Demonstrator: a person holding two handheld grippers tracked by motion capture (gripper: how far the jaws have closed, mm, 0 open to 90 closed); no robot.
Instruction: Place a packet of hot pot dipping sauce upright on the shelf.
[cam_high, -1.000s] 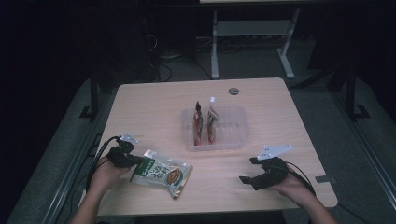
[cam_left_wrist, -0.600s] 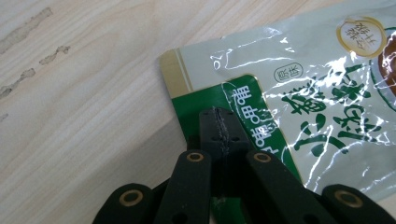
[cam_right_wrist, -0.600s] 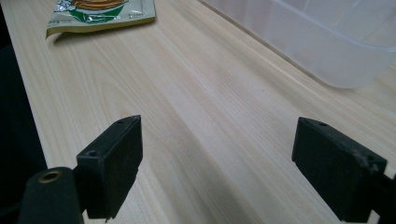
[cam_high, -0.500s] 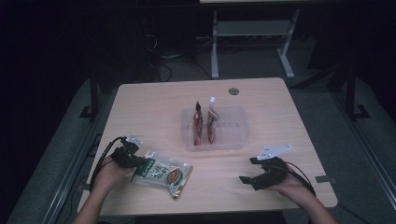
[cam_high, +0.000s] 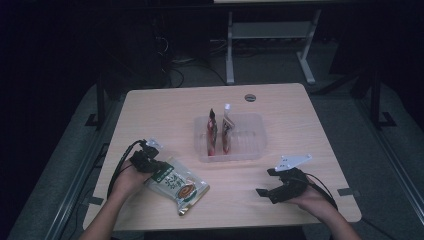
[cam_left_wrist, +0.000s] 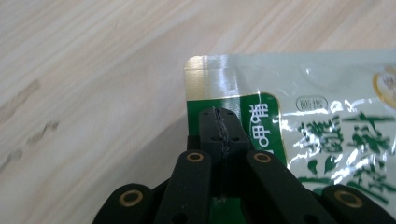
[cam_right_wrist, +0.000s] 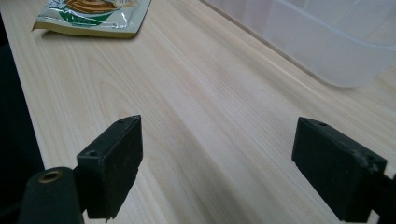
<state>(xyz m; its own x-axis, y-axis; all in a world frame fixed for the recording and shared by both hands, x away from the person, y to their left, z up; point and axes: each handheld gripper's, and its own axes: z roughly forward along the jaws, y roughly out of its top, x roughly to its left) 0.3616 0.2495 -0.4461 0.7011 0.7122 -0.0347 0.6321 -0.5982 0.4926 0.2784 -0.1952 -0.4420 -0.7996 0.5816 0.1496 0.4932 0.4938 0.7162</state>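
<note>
The left gripper (cam_high: 150, 162), jaws clamped on the green top edge of the snack pouch (cam_high: 178, 183), has dragged it slightly nearer on the table's (cam_high: 165, 107) near left, probably toward the clear tray (cam_high: 252, 145), while the right gripper (cam_high: 272, 187) waits wide open.

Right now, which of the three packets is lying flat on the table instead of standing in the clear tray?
The green-and-white packet near the left gripper, which pinches its corner; the two reddish packets stand upright in the tray.

Left gripper (cam_high: 150, 165) on green pouch (cam_high: 177, 184)
</note>
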